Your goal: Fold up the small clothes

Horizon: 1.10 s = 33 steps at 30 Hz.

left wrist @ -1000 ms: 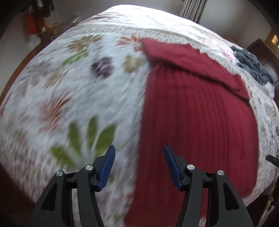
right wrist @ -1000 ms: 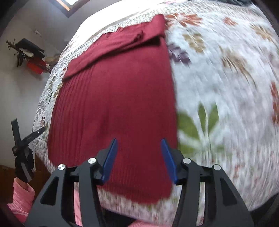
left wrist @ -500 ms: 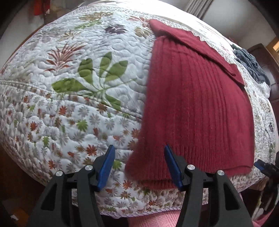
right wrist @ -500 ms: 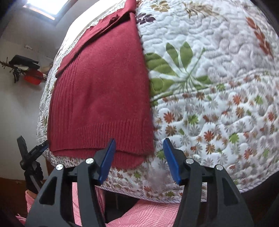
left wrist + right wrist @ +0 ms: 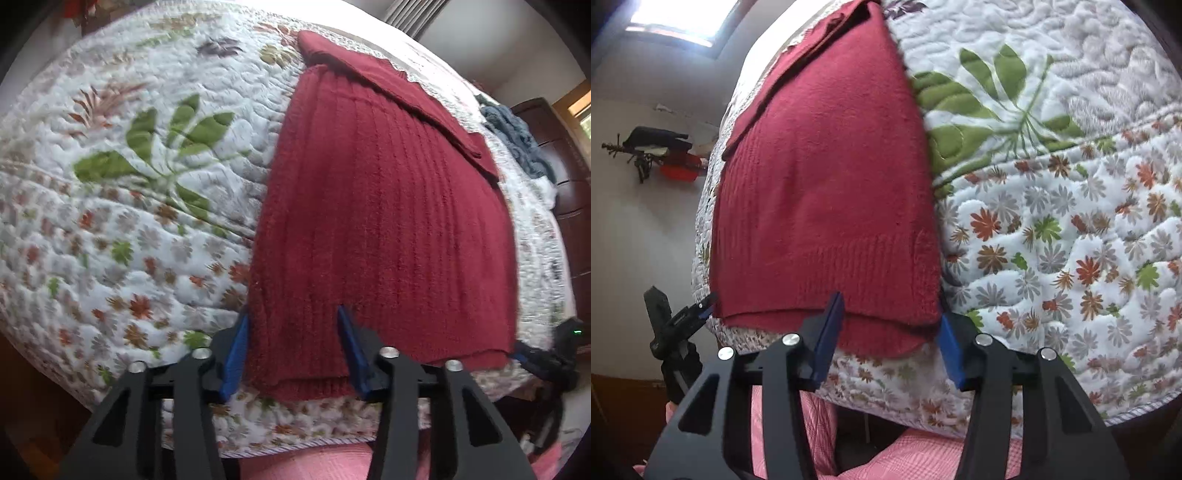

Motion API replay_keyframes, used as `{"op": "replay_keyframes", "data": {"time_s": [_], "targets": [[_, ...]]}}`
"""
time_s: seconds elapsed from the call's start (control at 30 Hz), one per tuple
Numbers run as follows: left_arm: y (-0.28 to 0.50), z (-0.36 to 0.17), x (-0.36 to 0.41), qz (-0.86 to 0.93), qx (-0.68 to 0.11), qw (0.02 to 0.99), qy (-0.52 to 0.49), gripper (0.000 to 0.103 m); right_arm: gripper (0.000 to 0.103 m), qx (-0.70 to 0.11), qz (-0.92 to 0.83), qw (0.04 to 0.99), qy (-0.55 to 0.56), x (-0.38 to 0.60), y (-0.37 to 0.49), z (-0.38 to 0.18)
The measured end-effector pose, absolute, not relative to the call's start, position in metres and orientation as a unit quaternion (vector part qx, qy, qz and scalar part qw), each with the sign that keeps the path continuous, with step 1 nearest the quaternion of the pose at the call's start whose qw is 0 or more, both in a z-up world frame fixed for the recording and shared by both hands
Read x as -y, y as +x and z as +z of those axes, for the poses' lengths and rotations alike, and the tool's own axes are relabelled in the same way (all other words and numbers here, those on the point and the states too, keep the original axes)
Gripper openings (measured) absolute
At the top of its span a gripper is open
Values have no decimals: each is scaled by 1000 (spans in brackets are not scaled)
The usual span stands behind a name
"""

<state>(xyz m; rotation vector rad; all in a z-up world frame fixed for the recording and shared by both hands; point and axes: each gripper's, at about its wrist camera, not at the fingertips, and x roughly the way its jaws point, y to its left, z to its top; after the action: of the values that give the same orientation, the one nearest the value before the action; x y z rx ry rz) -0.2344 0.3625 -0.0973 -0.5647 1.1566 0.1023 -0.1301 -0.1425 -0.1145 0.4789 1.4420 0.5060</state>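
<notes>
Both hand-held grippers have closed in on the hem of the dark red knit sweater (image 5: 388,221), which lies flat on the floral quilted bed (image 5: 129,221). Left hand-held gripper (image 5: 293,350) gapes open astride the hem's 7 o'clock corner; right hand-held gripper (image 5: 892,334) gapes open astride its 5 o'clock corner, neither pinching yet

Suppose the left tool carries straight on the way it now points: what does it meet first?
Most likely the near hem of the dark red sweater, whose corner already lies between the open left tool fingers; beneath it, the floral quilt. Depth is uncertain.
</notes>
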Motion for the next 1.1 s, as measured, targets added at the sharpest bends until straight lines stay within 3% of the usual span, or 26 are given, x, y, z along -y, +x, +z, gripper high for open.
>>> {"op": "replay_keyframes", "data": {"time_s": [0.13, 0.27, 0.4, 0.57, 0.63, 0.67, 0.7, 0.8, 1.1], "targets": [[-235, -107, -368, 58, -539, 790, -285, 36, 46, -645, 227, 689, 239, 143, -126, -119], [-238, -109, -372, 63, -535, 790, -293, 27, 31, -647, 221, 693, 228, 143, -124, -117], [-243, -110, -374, 68, -532, 792, -292, 22, 38, -648, 222, 688, 240, 150, -123, -121], [-239, -110, -365, 72, -536, 796, -270, 28, 41, -647, 226, 693, 223, 140, -124, -119], [-238, -108, -361, 77, -536, 799, -261, 28, 31, -647, 227, 698, 206, 137, -124, -116], [-238, -108, -360, 80, -535, 800, -259, 26, 17, -648, 230, 697, 204, 136, -125, -115], [-238, -107, -359, 83, -534, 801, -257, 20, 12, -649, 233, 694, 207, 135, -125, -115], [-241, -103, -361, 82, -524, 803, -271, 8, 10, -641, 241, 699, 207, 133, -126, -107], [-232, -54, -370, 41, -463, 834, -297, 6, 9, -596, 294, 706, 246, 133, -104, -55]]}}
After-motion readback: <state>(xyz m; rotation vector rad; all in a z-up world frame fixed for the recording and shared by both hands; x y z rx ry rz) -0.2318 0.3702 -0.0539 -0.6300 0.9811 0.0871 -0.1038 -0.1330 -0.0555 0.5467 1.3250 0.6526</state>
